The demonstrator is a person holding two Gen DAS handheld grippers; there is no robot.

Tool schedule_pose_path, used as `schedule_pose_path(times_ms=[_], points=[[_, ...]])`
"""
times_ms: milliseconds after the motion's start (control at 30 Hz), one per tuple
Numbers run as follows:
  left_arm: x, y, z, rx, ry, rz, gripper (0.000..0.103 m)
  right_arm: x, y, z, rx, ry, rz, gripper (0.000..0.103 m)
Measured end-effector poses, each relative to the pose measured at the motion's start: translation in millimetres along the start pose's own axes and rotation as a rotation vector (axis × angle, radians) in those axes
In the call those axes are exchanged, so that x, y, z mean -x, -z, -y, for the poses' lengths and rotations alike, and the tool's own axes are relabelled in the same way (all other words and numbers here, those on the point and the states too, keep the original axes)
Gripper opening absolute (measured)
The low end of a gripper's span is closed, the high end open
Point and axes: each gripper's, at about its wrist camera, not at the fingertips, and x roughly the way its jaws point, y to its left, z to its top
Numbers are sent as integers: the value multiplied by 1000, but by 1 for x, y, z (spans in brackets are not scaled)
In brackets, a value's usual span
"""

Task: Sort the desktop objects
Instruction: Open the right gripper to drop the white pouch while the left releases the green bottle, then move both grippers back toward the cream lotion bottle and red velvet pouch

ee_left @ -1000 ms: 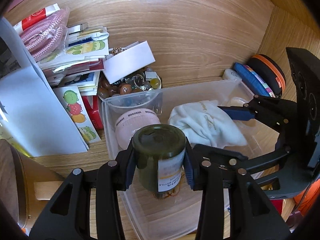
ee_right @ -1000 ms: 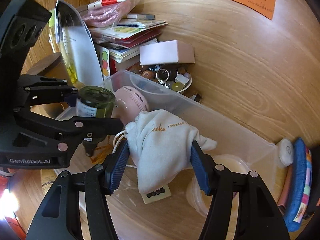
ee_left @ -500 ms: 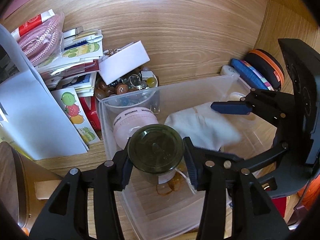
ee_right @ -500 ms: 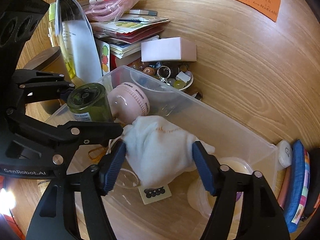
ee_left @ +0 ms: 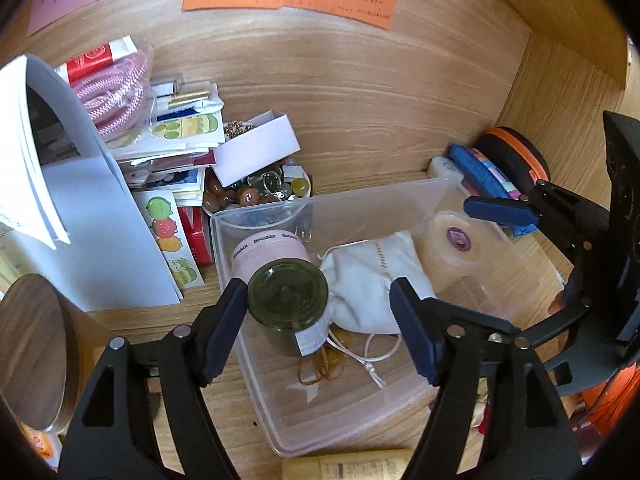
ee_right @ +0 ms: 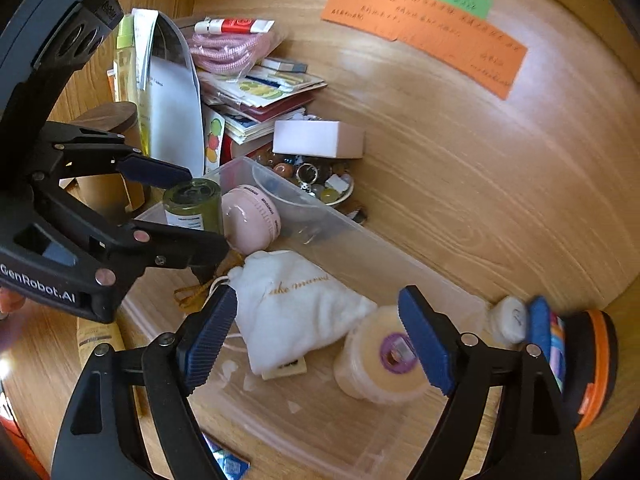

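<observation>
A clear plastic bin (ee_left: 360,196) (ee_right: 360,236) sits on the wooden desk. A dark green jar (ee_left: 288,300) (ee_right: 196,206) stands in the bin next to a pink round case (ee_left: 272,248). My left gripper (ee_left: 318,320) (ee_right: 176,208) is around the jar with its jaws opening. One pad is still close to the lid and the other is well clear. A white drawstring pouch (ee_right: 296,304) (ee_left: 372,280) lies on the bin floor. My right gripper (ee_right: 318,332) hangs above the pouch, jaws opening, and neither pad touches it.
A cream round container (ee_right: 384,360) also lies in the bin. Behind the bin are a bowl of beads (ee_left: 256,192), a white box (ee_left: 256,148) and stacked booklets (ee_left: 176,144). An orange-rimmed black case (ee_left: 516,152) stands at the right wall. A wooden lid (ee_left: 32,344) is at the left.
Both grippers have opened and lifted a little. The jar has left the left jaws and stands in the bin. The pouch has dropped from the right jaws onto the bin floor.
</observation>
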Motion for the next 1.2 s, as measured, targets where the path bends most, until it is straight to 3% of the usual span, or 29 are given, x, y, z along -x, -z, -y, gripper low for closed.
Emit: schedule_pose_path(times_ms=[167, 333, 533, 900, 1200], points=[[16, 5, 11, -12, -17, 11, 77, 22, 6, -3, -8, 25, 24, 82], [36, 12, 18, -6, -64, 43, 89, 41, 10, -7, -7, 56, 55, 82], [58, 22, 27, 13, -79, 71, 93, 68, 21, -11, -16, 74, 85, 82], [81, 55, 47, 28, -122, 74, 95, 104, 61, -18, -68, 83, 117, 82], [79, 94, 58, 30, -167, 42, 96, 113, 103, -18, -138, 91, 94, 82]])
